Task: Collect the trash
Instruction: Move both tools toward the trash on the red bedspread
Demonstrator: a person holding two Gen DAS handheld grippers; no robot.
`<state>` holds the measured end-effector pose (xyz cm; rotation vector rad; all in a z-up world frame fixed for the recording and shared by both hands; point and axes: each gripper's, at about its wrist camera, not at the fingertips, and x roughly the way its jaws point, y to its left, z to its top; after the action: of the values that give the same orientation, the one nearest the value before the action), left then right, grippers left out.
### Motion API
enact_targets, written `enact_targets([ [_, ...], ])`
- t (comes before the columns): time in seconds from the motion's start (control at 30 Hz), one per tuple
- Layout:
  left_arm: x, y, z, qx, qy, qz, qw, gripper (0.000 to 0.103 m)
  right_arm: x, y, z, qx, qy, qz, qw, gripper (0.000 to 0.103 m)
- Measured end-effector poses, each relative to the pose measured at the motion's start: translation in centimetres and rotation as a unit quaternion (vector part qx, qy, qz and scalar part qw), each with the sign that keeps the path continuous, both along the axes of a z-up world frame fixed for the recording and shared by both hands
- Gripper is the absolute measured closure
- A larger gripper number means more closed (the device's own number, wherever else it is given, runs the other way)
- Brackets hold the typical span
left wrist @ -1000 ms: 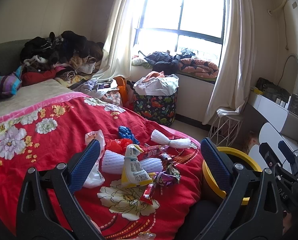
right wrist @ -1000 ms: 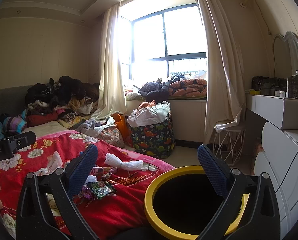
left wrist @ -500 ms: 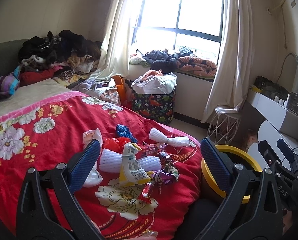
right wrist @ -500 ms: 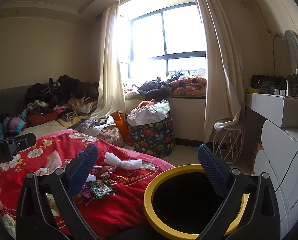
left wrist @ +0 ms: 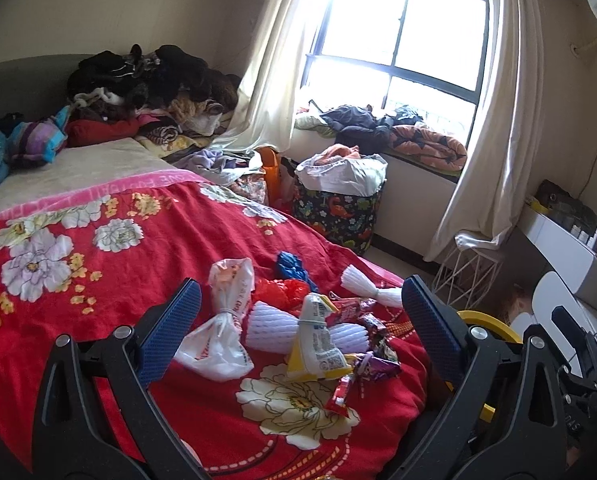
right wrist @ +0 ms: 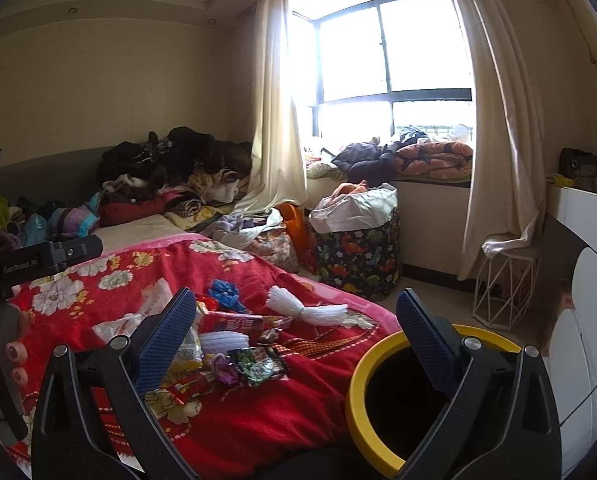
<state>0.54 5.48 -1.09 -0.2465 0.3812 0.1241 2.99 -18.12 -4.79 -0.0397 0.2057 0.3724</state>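
Closer now, left tool [left wrist: 298, 312] frames trash pile [left wrist: 306, 336].

The bedspread [left wrist: 146, 248] looks like soft matt red cloth with printed flowers. On it, the tied white bag [left wrist: 218, 344] is thin crinkly plastic, and the snack wrappers [right wrist: 258, 364] beside it are glossy foil. The yellow-rimmed bin [right wrist: 382, 364] next to the bedspread looks like smooth plastic.
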Motion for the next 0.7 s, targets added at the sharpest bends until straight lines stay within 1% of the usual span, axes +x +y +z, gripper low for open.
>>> enact_targets([
  [0.1,0.0,1.4,-0.2,-0.012,-0.005,0.018,0.9997,0.011,0.5,1.8,0.2,-0.007,0.005,0.028,1.000,0.006],
  [0.17,0.0,2.2,-0.2,-0.004,0.005,0.032,0.9995,0.011,0.8,3.0,0.3,-0.010,0.010,0.048,0.999,0.006],
  [0.33,0.1,4.9,-0.6,-0.003,0.028,0.069,0.9972,0.011,2.0,6.2,0.1,-0.022,0.038,0.103,0.994,0.006],
  [0.43,0.2,6.4,-1.0,-0.004,0.038,0.074,0.9966,0.011,3.1,7.8,-0.5,-0.022,0.067,0.128,0.989,0.006],
  [0.5,0.5,7.4,-1.5,-0.004,0.045,0.071,0.9964,0.011,3.7,8.8,-0.9,-0.031,0.081,0.138,0.987,0.006],
  [0.57,1.3,8.2,-2.2,-0.007,0.063,0.067,0.9957,0.011,4.2,9.7,-1.6,-0.044,0.095,0.147,0.984,0.006],
  [0.63,2.3,8.6,-3.0,-0.009,0.085,0.058,0.9947,0.011,4.7,10.6,-2.2,-0.056,0.109,0.154,0.980,0.008],
  [0.67,2.8,8.7,-3.4,-0.008,0.093,0.057,0.9940,0.011,5.0,11.0,-2.6,-0.062,0.118,0.156,0.979,0.013],
  [0.7,3.3,8.9,-3.9,-0.007,0.105,0.054,0.9929,0.011,5.3,11.4,-3.0,-0.068,0.127,0.158,0.977,0.020],
])
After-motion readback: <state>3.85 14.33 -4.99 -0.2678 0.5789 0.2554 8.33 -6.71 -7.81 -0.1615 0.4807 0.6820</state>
